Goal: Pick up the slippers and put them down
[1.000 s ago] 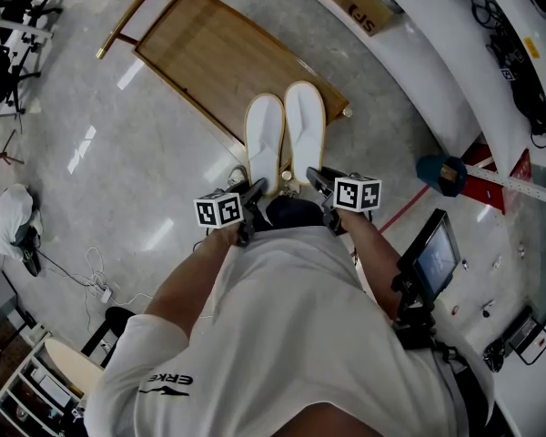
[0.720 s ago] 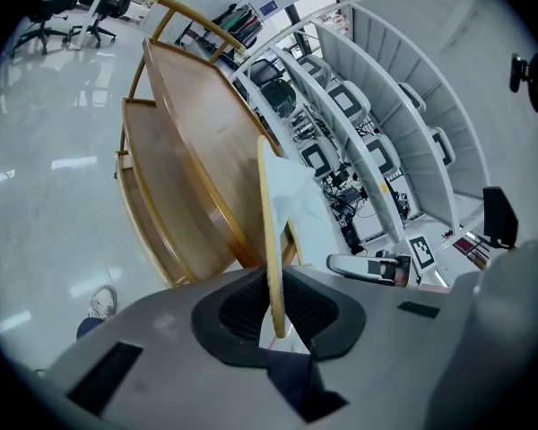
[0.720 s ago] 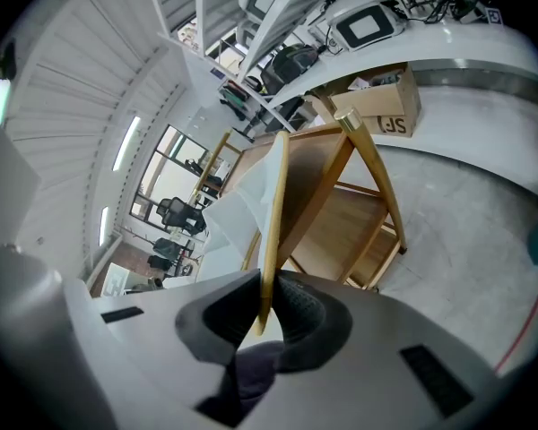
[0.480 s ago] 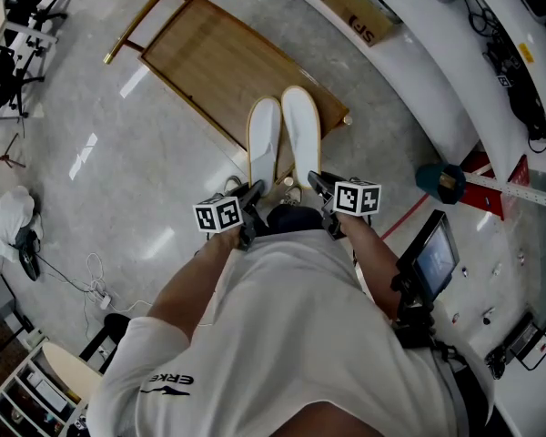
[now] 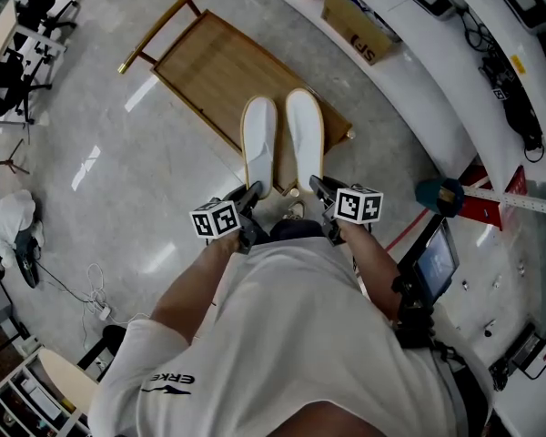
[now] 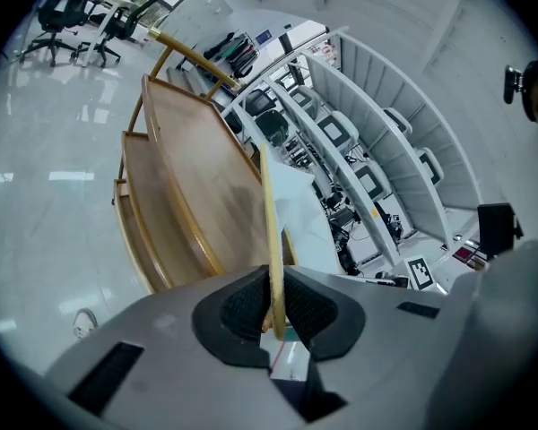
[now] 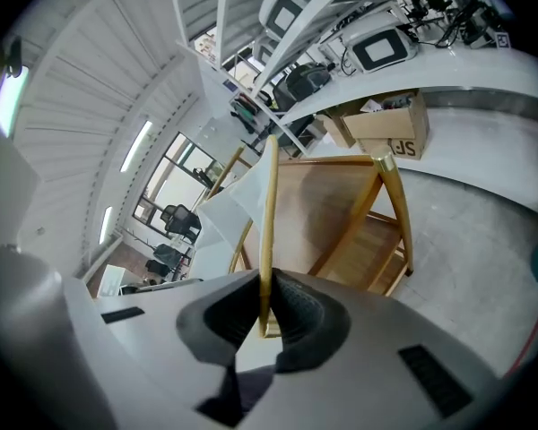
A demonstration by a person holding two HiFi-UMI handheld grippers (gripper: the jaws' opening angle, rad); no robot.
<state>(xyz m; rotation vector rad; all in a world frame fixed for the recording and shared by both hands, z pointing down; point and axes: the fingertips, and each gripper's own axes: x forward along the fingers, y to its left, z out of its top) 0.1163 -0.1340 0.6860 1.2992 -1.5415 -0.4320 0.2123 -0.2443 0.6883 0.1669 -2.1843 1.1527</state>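
Left gripper [image 5: 252, 192] pinches left slipper [image 5: 259, 144] by its heel edge. Right gripper [image 5: 317, 186] pinches right slipper [image 5: 305, 133] the same way. Slippers parallel, long axes pointing straight out from the jaws, toes over table [image 5: 209, 71]. Each hand nearest its own slipper.

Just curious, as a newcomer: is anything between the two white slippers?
Nothing; the head view shows a bare narrow gap between the left slipper and right slipper, the wooden table showing through it.
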